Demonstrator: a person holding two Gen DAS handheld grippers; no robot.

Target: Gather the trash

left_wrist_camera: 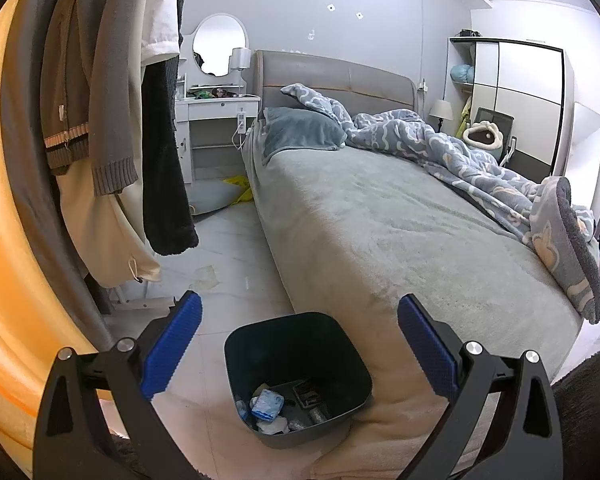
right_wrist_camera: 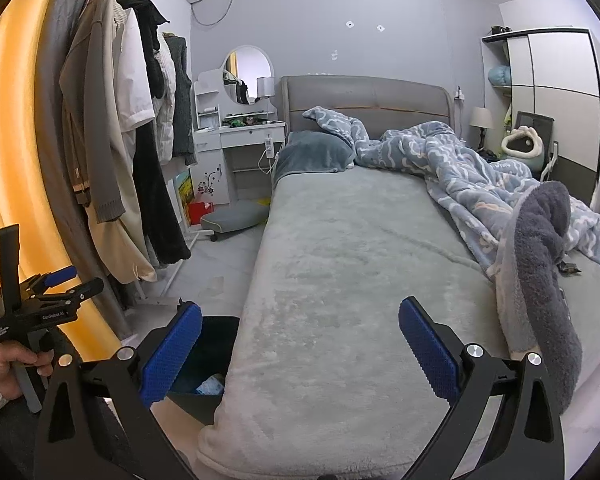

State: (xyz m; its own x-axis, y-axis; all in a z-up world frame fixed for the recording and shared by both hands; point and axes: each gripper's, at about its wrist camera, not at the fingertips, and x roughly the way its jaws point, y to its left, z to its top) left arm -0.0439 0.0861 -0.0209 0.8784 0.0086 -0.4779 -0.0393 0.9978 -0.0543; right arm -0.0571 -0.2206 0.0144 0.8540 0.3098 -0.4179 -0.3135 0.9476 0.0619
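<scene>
Blue-padded, both the left hand-held gripper point(left_wrist_camera: 300, 354) and the right hand-held gripper point(right_wrist_camera: 300, 354) are hanging wide apart and empty, the left one hovering over the dark bin point(left_wrist_camera: 298, 376) beside the bed point(left_wrist_camera: 400, 240), likely so trash can be dropped in.

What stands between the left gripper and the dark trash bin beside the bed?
Nothing visible does. The left gripper is open and empty, and the trash bin stands on the floor right ahead of it, at the corner of the bed, its top uncovered with some trash already inside.
</scene>
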